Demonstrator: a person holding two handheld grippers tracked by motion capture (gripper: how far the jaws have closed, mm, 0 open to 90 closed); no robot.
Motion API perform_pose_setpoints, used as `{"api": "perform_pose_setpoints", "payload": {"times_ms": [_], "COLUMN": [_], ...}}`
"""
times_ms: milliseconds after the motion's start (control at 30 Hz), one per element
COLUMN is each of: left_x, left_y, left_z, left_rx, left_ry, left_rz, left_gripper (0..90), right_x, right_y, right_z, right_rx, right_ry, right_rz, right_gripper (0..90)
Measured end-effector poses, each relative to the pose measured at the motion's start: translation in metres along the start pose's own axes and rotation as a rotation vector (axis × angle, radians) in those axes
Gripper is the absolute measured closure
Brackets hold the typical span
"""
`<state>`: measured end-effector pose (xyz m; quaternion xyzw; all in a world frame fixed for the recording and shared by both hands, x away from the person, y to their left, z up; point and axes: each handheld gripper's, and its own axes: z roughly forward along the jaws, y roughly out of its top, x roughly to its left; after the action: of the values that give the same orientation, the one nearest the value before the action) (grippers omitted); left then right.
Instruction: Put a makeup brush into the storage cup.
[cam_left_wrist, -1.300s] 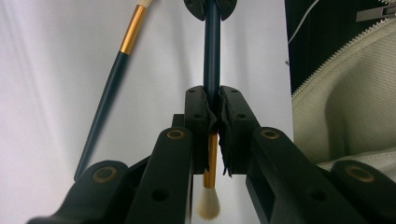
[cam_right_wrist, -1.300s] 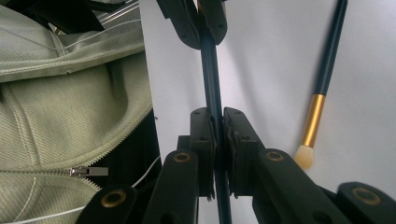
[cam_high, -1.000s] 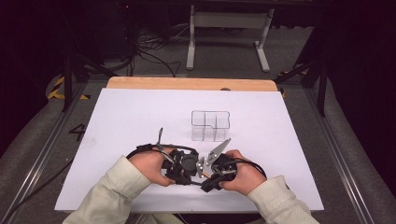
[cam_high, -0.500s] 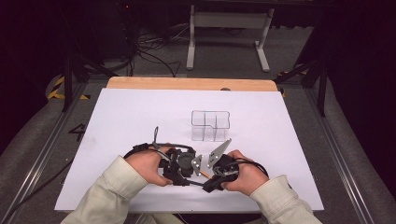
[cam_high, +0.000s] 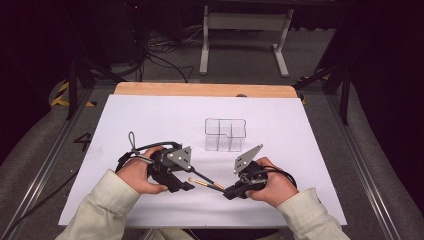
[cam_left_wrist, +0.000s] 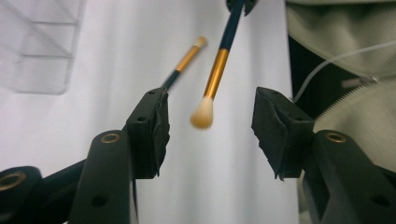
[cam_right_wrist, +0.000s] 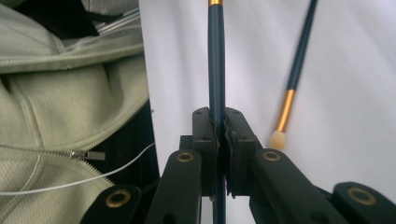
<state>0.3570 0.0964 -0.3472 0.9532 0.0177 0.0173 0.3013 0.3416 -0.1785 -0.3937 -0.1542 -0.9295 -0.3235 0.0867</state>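
The held brush (cam_right_wrist: 216, 60) is pinched by its dark handle in the right tongs (cam_high: 231, 191), near the front edge of the tabletop (cam_high: 300, 125), bristles toward the left tongs (cam_high: 186, 186); those have just been opening and now stand spread, pads clear of the tip, having drawn away leftward since a second ago; the hand-over looks done; a second brush (cam_right_wrist: 290, 93) lies on the tabletop just beside; the clear organiser (cam_high: 225, 134) waits behind, nearer the centre.
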Motion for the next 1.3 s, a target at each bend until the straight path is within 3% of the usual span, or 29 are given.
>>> {"api": "perform_pose_setpoints", "payload": {"times_ms": [100,300,500,833,1133,1300], "left_x": [0.002,0.001,-0.002,-0.005,-0.006,-0.004], "left_y": [-0.012,-0.029,-0.046,-0.066,-0.077,-0.082], "left_z": [-0.007,-0.021,-0.02,-0.011,-0.014,-0.016], "left_rx": [-0.034,-0.124,-0.195,-0.215,-0.29,-0.3], "left_ry": [0.061,0.113,0.15,0.187,0.224,0.23], "left_rz": [-0.05,-0.105,-0.149,-0.198,-0.247,-0.28], "left_gripper": [47.2,45.9,44.7,42.9,39.6,35.1], "right_x": [-0.003,-0.006,-0.008,-0.01,-0.013,-0.013], "right_y": [-0.002,-0.005,-0.008,-0.011,-0.01,-0.006], "right_z": [-0.003,-0.008,-0.016,-0.025,-0.029,-0.03], "right_rx": [-0.036,-0.113,-0.242,-0.42,-0.55,-0.581], "right_ry": [-0.015,-0.065,-0.107,-0.196,-0.268,-0.289], "right_rz": [0.004,0.019,0.034,0.048,0.037,0.034], "right_gripper": [84.8,84.8,84.8,84.8,84.8,84.7]}}
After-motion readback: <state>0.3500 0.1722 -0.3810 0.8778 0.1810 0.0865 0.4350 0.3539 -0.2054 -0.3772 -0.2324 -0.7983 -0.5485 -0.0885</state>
